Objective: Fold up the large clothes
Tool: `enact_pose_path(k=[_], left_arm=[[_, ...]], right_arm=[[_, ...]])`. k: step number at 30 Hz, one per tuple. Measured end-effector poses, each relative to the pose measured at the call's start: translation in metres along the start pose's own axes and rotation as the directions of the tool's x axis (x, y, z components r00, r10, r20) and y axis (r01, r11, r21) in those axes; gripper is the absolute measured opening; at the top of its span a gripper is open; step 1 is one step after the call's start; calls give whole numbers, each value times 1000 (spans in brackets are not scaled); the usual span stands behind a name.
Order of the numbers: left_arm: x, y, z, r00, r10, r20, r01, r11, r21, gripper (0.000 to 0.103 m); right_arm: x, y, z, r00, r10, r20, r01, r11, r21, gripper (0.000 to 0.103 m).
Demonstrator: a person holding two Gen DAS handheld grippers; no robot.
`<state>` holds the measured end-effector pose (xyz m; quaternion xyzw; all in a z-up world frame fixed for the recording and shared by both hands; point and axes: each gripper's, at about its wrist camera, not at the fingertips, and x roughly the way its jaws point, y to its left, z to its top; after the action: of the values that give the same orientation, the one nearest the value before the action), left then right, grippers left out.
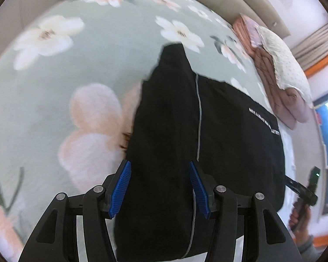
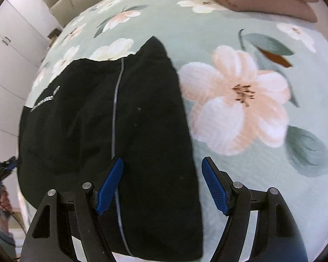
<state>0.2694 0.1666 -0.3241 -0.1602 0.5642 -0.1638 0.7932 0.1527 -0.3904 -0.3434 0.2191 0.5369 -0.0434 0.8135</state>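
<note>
A: Blue pads of left tool (image 1: 159,187) stand apart over the black garment (image 1: 185,131), nothing clamped. Right tool (image 2: 161,185)?
B: Also apart, near the garment's edge, no grip. Garment lies part-folded on the floral bed (image 2: 240,100).
A: Advice?
B: Probably pinch the near hem at both corners, lift evenly, keep the grey stripe (image 2: 116,109) straight.

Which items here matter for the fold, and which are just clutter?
Job:
- black garment with grey stripe, lying on the bed
- left gripper, open over it
- right gripper, open over its edge

Lying about:
- floral bedspread
- pink quilt, folded
- cream dotted pillow on the quilt
</note>
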Motion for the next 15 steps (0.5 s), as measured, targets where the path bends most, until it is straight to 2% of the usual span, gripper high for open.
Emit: enact_pose_path(k=[2, 4, 5, 6, 9, 11, 15], left_arm=[[16, 10, 4, 1000, 0, -23, -1, 1000, -27, 57], [33, 19, 5, 996, -59, -73, 54, 996, -75, 70], [45, 23, 4, 989, -94, -112, 83, 992, -98, 81], [53, 24, 4, 986, -108, -124, 95, 990, -101, 84], [56, 21, 7, 987, -126, -95, 120, 991, -63, 84], [56, 20, 9, 985, -144, -95, 136, 987, -80, 84], [60, 23, 10, 972, -204, -114, 193, 976, -104, 84]], right_arm=[[12, -2, 3, 1000, 5, -12, -5, 1000, -3, 83], [20, -8, 5, 1000, 22, -19, -21, 1000, 14, 89], [25, -13, 6, 998, 49, -29, -48, 998, 33, 89], [27, -15, 6, 997, 69, -38, -67, 997, 41, 89], [39, -20, 8, 991, 116, -70, -112, 992, 51, 89], [39, -24, 11, 985, 155, -81, -149, 986, 68, 89], [13, -32, 17, 968, 250, -12, -246, 961, 122, 89]])
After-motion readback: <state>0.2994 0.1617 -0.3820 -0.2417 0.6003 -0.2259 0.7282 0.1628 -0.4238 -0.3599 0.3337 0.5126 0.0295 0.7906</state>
